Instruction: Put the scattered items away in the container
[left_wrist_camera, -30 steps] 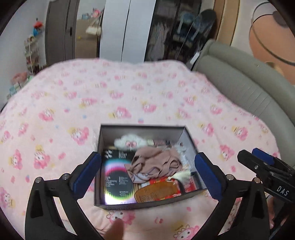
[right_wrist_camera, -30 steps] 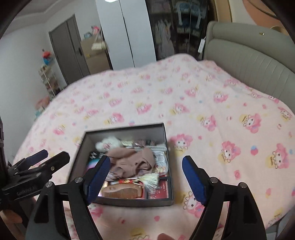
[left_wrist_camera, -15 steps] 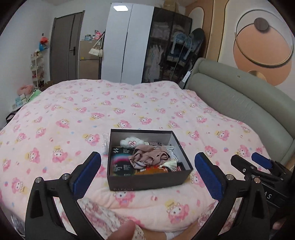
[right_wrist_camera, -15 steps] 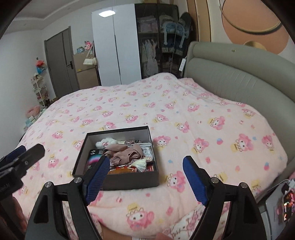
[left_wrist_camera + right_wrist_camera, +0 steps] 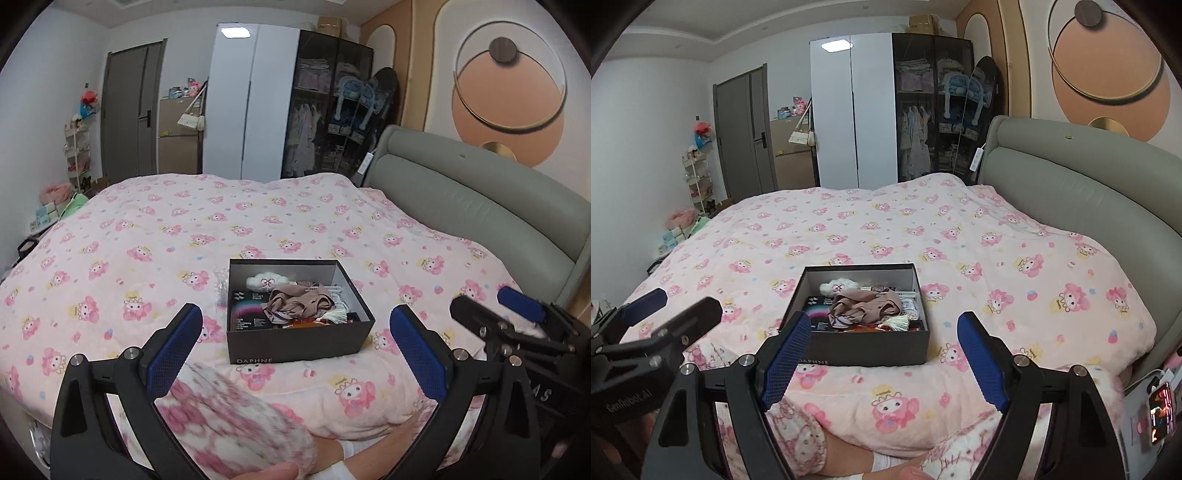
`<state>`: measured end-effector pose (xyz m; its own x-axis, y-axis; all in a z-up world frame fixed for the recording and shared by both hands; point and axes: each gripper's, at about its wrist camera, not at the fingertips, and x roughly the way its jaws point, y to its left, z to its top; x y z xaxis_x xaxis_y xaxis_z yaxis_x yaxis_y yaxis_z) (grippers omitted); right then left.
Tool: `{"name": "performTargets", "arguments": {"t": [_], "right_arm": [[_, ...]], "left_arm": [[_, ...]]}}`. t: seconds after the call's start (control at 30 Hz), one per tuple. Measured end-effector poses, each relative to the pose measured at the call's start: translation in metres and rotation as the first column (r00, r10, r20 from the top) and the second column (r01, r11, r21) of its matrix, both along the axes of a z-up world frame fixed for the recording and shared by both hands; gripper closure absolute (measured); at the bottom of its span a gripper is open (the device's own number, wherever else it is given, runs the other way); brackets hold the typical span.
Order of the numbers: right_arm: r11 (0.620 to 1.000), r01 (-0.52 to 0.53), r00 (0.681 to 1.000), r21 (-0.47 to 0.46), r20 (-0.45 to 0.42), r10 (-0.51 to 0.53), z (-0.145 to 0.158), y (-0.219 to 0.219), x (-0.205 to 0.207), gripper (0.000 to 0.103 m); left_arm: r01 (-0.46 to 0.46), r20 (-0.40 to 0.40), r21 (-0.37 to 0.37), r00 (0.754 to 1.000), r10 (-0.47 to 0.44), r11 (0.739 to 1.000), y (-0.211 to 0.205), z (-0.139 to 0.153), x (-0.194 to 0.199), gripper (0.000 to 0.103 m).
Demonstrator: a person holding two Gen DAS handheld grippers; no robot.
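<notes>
One dark grey cardboard box [image 5: 295, 341] with the word DAPHNE on its front wall sits open on the pink blanket printed with cartoon figures [image 5: 147, 236], towards the near edge of the bed. Inside the box lie one fluffy white cloud-shaped plush [image 5: 264, 281] at the far wall, one crumpled beige cloth [image 5: 295, 304] in the middle, one black printed card pack [image 5: 245, 312] at its left side, and one cream tassel [image 5: 334, 316] near the front right corner; smaller things beneath are too jumbled to count. One clear plastic wrapper [image 5: 221, 286] lies on the blanket touching the box's left wall.

Two grippers show, both held in front of the box and above the person's knees. The left gripper [image 5: 295, 354] has its blue-padded jaws spread wide, holding nothing. The right gripper [image 5: 877, 363] likewise stands wide apart and empty. One grey-green padded headboard [image 5: 461, 206] runs to the right of the box.
</notes>
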<state>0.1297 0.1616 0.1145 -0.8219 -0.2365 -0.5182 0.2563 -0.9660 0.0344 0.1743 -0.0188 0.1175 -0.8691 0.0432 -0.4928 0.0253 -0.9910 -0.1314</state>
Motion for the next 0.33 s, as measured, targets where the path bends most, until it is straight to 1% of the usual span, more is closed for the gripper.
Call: {"name": "performTargets", "arguments": {"t": [0.1,0.2,0.27,0.33], "right_arm": [[1.0,0.014,1.0,-0.019,-0.007,-0.014,0.003,0.002,0.001,0.022],[1.0,0.007,1.0,-0.026,0.007,-0.007,0.002,0.0,-0.005,0.022],[1.0,0.005,1.0,-0.025,0.012,-0.004,0.0,-0.003,-0.006,0.022],[1.0,-0.004,1.0,-0.029,0.018,0.005,-0.004,-0.005,-0.01,0.022]], "left_arm": [[0.005,-0.005,-0.022,1.0,-0.005,1.0,0.001,0.005,0.001,0.001],[-0.002,-0.008,-0.015,1.0,0.001,1.0,-0.002,0.006,0.001,0.001],[-0.02,0.004,-0.019,1.0,0.02,1.0,-0.004,0.003,-0.003,0.001],[-0.046,0.02,-0.042,0.999,0.047,0.998,-0.006,-0.003,-0.008,0.001]]}}
